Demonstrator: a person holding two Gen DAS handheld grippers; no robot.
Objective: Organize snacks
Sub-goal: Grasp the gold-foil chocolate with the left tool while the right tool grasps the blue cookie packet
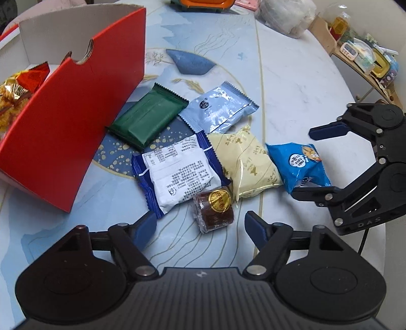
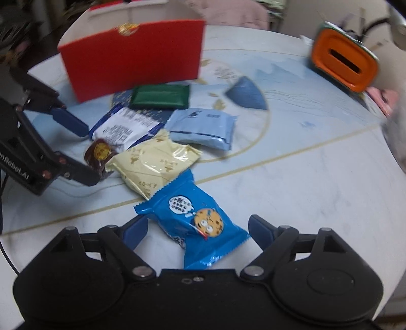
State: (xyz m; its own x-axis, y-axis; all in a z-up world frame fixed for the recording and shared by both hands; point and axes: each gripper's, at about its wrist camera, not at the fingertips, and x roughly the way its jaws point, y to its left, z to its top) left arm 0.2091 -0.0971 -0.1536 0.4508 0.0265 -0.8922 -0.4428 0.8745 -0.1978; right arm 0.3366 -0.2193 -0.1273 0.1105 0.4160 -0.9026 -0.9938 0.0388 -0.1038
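Note:
Several snack packets lie on the table beside a red box (image 1: 68, 132): a green packet (image 1: 147, 116), a pale blue packet (image 1: 218, 109), a white and blue packet (image 1: 177, 172), a cream packet (image 1: 246, 167), a bright blue cookie packet (image 1: 299, 165) and a small brown round snack (image 1: 214, 207). My left gripper (image 1: 200, 226) is open with the brown snack just ahead between its fingers. My right gripper (image 2: 198, 229) is open around the cookie packet (image 2: 195, 223). The red box (image 2: 134, 55) holds gold and red wrapped snacks (image 1: 17, 88).
An orange and green container (image 2: 342, 66) stands at the table's far edge. A white plastic bag (image 1: 284, 15) lies near the back. A wooden shelf (image 1: 355, 55) with small items stands beyond the table edge.

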